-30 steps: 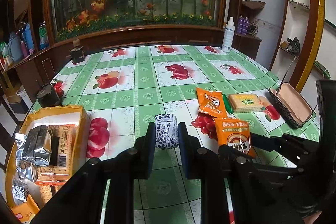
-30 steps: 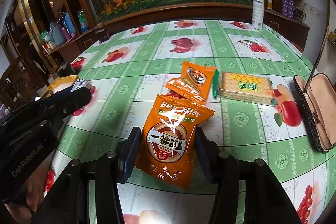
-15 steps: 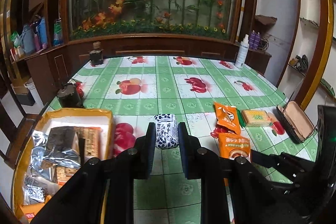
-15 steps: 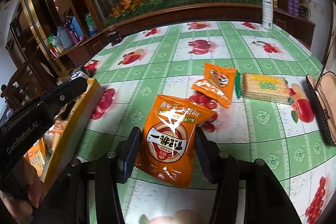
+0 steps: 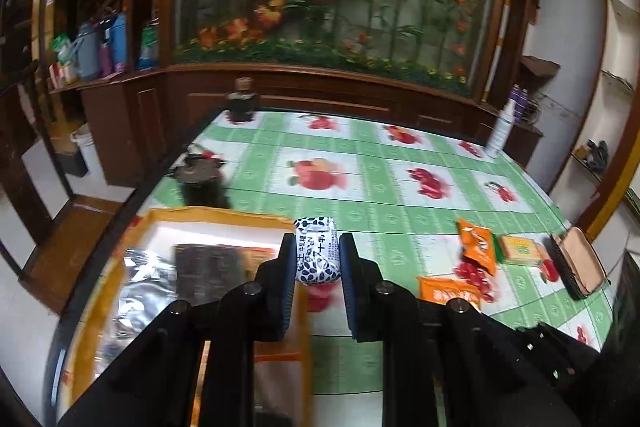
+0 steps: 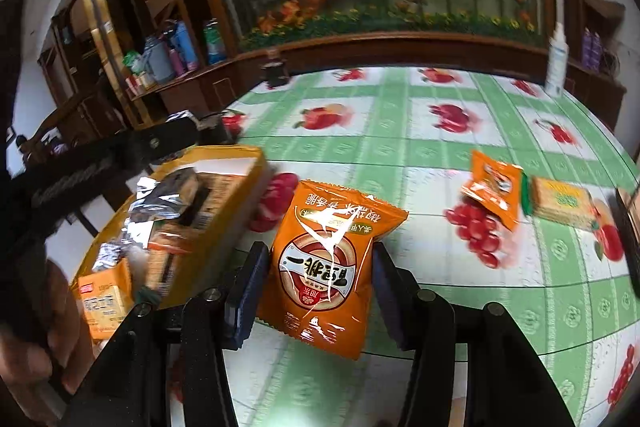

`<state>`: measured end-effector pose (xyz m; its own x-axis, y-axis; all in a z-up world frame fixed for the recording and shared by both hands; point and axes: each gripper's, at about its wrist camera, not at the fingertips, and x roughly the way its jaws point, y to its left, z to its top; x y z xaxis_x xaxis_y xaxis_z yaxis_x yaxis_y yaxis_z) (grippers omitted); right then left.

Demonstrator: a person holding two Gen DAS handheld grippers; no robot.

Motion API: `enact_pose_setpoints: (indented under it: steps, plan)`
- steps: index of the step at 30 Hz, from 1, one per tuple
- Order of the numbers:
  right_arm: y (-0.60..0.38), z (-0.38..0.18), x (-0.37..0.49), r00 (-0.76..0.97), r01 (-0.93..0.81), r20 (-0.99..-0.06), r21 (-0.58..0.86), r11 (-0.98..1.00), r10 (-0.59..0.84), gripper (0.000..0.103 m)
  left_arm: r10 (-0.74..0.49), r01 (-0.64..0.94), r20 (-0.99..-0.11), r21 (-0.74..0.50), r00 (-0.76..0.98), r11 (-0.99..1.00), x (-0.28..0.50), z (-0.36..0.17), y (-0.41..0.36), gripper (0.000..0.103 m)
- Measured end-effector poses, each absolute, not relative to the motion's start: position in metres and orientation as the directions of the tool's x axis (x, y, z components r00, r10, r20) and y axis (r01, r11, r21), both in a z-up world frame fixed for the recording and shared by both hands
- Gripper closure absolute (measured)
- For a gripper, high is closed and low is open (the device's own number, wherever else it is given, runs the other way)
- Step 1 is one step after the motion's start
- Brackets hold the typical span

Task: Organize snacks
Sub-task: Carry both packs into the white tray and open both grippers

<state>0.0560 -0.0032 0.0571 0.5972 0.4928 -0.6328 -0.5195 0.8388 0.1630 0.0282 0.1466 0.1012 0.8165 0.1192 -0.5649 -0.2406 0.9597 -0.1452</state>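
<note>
My left gripper [image 5: 316, 259] is shut on a small white packet with dark blue print [image 5: 317, 251], held in the air at the right edge of the yellow snack box [image 5: 208, 215]. My right gripper [image 6: 318, 275] is shut on a large orange snack bag [image 6: 326, 263], lifted just right of the same yellow box [image 6: 224, 155], which holds silver and brown packets. A small orange packet [image 6: 494, 187] and a cracker pack [image 6: 560, 203] lie on the tablecloth to the right. The left gripper's arm [image 6: 100, 163] crosses above the box in the right wrist view.
A dark jar [image 5: 200, 183] stands just behind the box, and a bottle [image 5: 242, 105] at the table's far edge. A white spray bottle [image 5: 500, 133] is at the far right corner. An open glasses case [image 5: 576, 263] lies at the right edge. A hand [image 6: 36, 323] shows at lower left.
Both grippers have travelled left across the table with their packets, and the yellow box has drawn closer under them. The loose snacks on the tablecloth have slid off to the right in both views.
</note>
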Motion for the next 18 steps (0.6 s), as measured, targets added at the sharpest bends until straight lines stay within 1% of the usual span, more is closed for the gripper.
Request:
enact_pose_setpoints:
  steps: [5, 10, 15, 18]
  plan:
    - [0.026, 0.058, 0.037, 0.583, -0.592, -0.621, 0.118, 0.797, 0.525, 0.047, 0.189, -0.352, -0.613, -0.157, 0.767, 0.923, 0.028, 0.095, 0.196, 0.083]
    - [0.056, 0.059, 0.005, 0.561, -0.688, -0.594, 0.054, 0.724, 0.577, 0.047, 0.194, -0.405, -0.675, -0.167, 0.711, 0.899, 0.032, 0.078, 0.234, 0.083]
    - [0.086, 0.048, -0.01, 0.51, -0.753, -0.617, 0.018, 0.658, 0.6, 0.047, 0.2, -0.445, -0.716, -0.17, 0.669, 0.879, 0.035, 0.064, 0.252, 0.083]
    - [0.099, 0.041, -0.007, 0.479, -0.773, -0.637, 0.02, 0.635, 0.603, 0.047, 0.186, -0.436, -0.728, -0.169, 0.66, 0.884, 0.038, 0.06, 0.251, 0.083]
